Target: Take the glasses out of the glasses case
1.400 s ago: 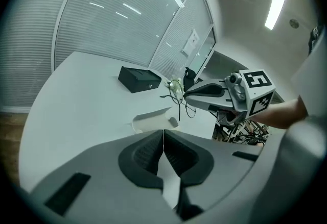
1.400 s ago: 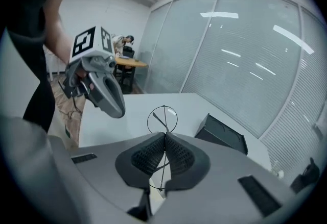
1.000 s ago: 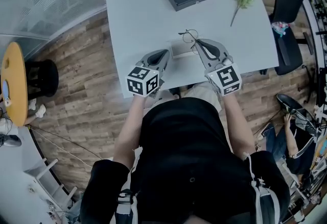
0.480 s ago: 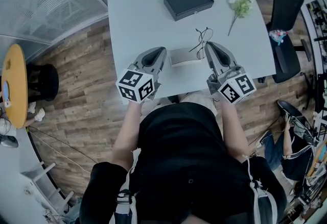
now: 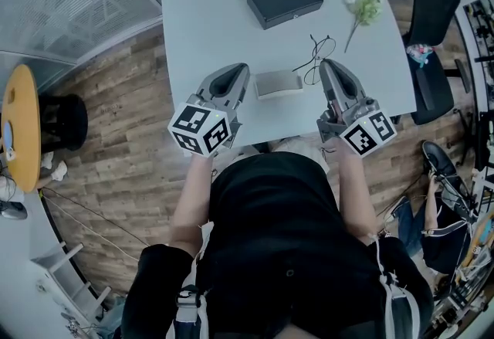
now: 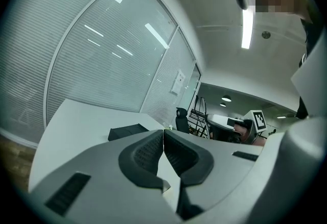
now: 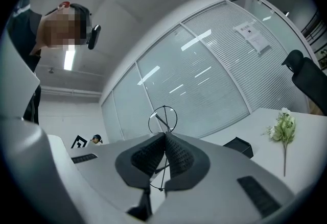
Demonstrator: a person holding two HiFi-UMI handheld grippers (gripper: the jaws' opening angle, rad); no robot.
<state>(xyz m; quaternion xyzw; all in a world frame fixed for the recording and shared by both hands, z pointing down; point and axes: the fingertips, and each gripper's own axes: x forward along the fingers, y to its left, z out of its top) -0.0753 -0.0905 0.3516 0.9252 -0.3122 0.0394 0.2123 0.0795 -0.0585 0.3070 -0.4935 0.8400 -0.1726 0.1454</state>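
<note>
Black thin-wire glasses [image 7: 163,121] are out of the small grey glasses case [image 5: 278,83] on the white desk [image 5: 208,13]. The fingers [image 7: 179,154] of my right gripper [image 7: 164,136] pinch them up in the air. My left gripper [image 6: 163,136] is closed on nothing. I think the job is nearly done.

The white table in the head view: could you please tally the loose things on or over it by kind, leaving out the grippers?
Black box: 1
Silver glasses case: 1
Wire-rimmed glasses: 1
Flower sprig: 1
Total: 4
</note>
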